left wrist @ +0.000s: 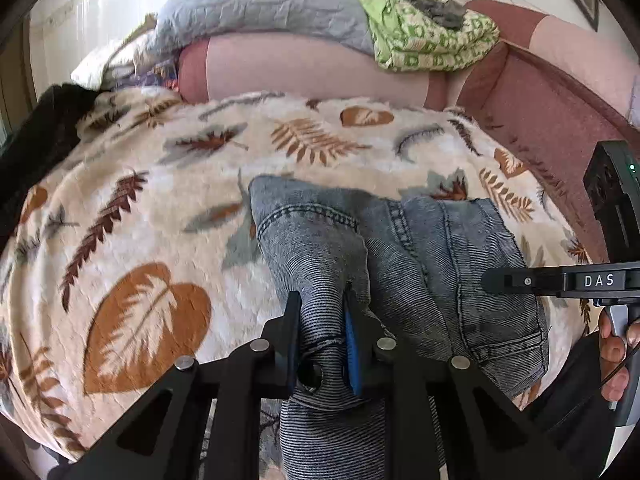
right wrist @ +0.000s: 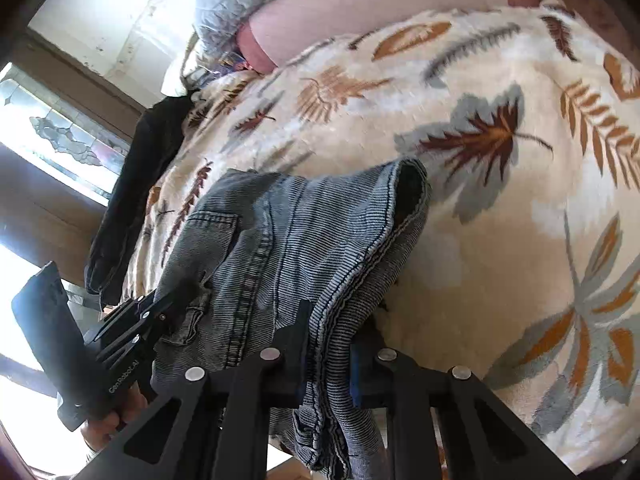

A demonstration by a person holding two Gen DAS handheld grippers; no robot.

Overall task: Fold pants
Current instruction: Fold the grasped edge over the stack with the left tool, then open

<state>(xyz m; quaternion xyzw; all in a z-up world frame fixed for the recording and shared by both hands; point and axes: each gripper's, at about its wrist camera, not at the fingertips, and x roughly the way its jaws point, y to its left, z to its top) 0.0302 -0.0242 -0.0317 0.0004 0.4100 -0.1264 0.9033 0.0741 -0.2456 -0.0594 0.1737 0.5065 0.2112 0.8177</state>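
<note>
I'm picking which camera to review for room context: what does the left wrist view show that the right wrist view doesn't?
Only the left wrist view shows the green patterned cloth on the pink bolster and the dark red sofa edge. Only the right wrist view shows the bright window and the pant leg opening. Both show the grey denim pants on the leaf-print blanket, the black garment at its edge, and each gripper, left gripper and right gripper, clamped on denim.
</note>
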